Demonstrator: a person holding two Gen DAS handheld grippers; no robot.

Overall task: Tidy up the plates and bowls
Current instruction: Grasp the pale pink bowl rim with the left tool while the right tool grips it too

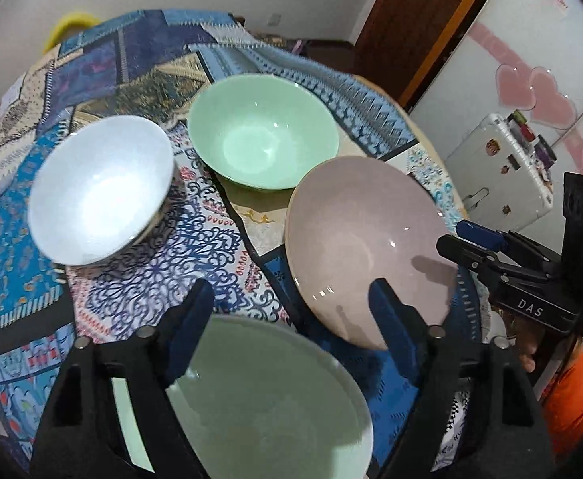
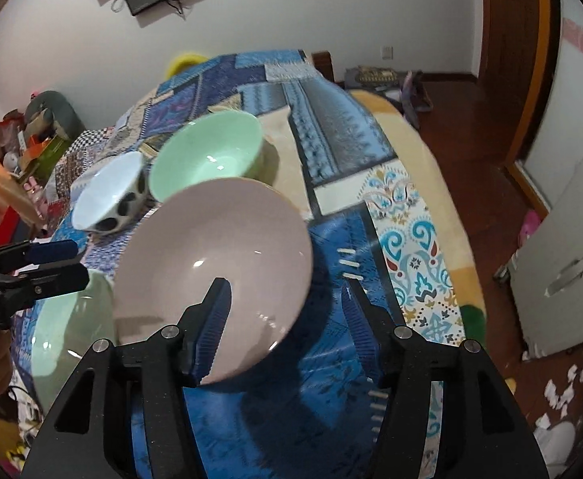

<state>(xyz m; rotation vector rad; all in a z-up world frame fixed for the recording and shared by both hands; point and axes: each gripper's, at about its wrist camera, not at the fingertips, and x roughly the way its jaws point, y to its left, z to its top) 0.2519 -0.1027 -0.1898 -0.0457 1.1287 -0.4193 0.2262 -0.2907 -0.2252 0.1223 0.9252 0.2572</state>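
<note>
Four dishes are sitting on a round table draped in a blue patchwork cloth (image 1: 139, 271). The pink bowl (image 1: 367, 247) is lying nearest the table's right-hand edge, its rim just beside the pale green plate (image 1: 267, 403) at the near edge. Behind them the mint green bowl (image 1: 263, 131) and the white bowl (image 1: 100, 187), spotted black on its outer wall (image 2: 125, 205), are standing close together, with bare cloth stretching well beyond them toward the far edge. To the right the cloth is hanging over the table's rim above a wooden floor (image 2: 471, 139).

The left gripper (image 1: 291, 307) is hovering over the far rim of the pale green plate, its jaws standing wide apart and pressing on nothing. The right gripper (image 2: 285, 307) is hanging above the near right rim of the pink bowl: the rim is lying between its parted blue fingers (image 2: 215, 319), and neither pad is seen pressing it.

In the left wrist view the right gripper's black body is showing the white letters "DAS" (image 1: 530, 308).
</note>
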